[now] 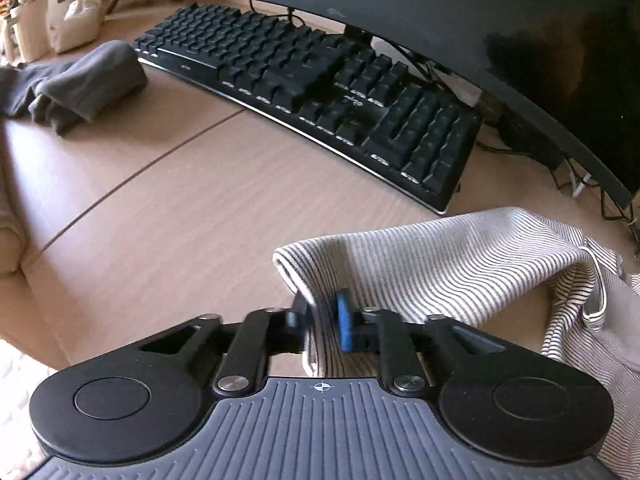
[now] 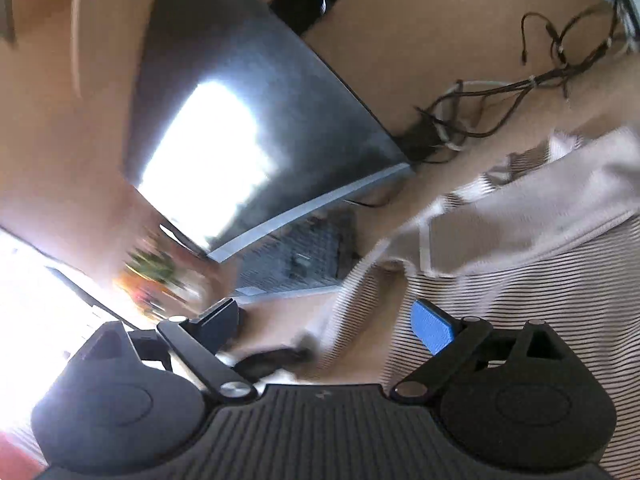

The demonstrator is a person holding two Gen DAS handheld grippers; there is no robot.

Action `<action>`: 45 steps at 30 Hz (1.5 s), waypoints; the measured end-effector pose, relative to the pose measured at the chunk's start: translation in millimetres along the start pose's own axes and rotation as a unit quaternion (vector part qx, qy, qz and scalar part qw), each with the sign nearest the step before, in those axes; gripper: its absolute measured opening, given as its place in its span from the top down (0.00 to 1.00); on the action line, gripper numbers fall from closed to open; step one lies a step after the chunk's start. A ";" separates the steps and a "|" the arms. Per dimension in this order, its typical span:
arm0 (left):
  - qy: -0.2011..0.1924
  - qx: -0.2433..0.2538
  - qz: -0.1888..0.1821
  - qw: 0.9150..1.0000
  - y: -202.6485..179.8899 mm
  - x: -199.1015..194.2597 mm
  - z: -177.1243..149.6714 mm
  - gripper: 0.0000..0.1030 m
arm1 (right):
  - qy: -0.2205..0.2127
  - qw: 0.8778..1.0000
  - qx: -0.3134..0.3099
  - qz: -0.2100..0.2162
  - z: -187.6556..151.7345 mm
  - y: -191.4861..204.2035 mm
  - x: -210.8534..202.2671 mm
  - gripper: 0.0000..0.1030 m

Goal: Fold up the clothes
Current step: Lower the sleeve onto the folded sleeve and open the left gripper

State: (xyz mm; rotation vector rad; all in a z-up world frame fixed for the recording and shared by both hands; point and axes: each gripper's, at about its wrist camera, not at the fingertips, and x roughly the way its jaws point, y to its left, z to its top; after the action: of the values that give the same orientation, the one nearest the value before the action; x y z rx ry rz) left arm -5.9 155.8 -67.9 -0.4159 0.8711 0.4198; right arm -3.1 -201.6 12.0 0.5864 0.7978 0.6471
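**Striped top pinched at one edge, other gripper wide open**

From the left wrist: the left gripper has its jaws nearly closed on a folded edge of the striped shirt, cloth bunched between the black pad and the blue one. The shirt lies on the wooden desk, trailing to the right, just in front of the black keyboard and the curved monitor. A grey garment sits crumpled well off to the left.

From the right wrist (blurred and tilted): the right gripper stands wide open with nothing between its pads; the striped shirt fills the right side beside its blue pad.

The fabric looks light, thin and limp, so it should sag and crease wherever unsupported. A hem or corner opposite the pinched edge seems the sensible hold.
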 end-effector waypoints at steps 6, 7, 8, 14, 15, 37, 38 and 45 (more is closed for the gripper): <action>-0.082 0.040 0.004 0.996 -16.1 -37.8 28.3 0.90 | 0.012 1.000 -0.022 -0.018 -4.7 0.4 -0.3 0.05; -0.098 0.047 0.004 0.994 -20.4 -47.0 35.9 0.90 | 0.012 1.000 -0.021 -0.016 -7.4 -3.7 -0.6 0.05; -0.110 0.051 0.002 0.993 -25.4 -55.3 43.1 0.90 | 0.012 1.000 -0.019 -0.015 -7.8 -6.4 -3.0 0.05; -0.168 0.075 -0.030 0.982 -65.6 -103.1 77.1 0.90 | 0.004 0.999 -0.021 -0.023 -1.3 -27.6 -5.0 0.04; -0.176 0.082 -0.038 0.980 -74.5 -110.7 79.8 0.90 | 0.003 0.999 -0.022 -0.023 -0.9 -31.0 -6.6 0.04; -0.189 0.212 -0.171 0.944 -232.3 -157.1 59.9 0.95 | -0.017 0.999 -0.003 -0.038 -0.1 -79.0 -37.4 0.03; -0.189 0.216 -0.176 0.942 -238.1 -158.2 58.0 0.95 | -0.019 0.999 -0.006 -0.042 -1.0 -79.0 -39.1 0.03; -0.169 0.246 -0.221 0.928 -286.8 -159.4 37.8 0.95 | -0.021 0.996 -0.047 -0.079 -11.1 -80.0 -51.1 0.02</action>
State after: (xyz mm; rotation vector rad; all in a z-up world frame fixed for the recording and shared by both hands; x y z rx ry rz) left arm 73.4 -95.1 131.8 -0.0595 0.4958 -0.1505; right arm -15.2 -288.5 -26.0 0.4452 0.7623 0.5233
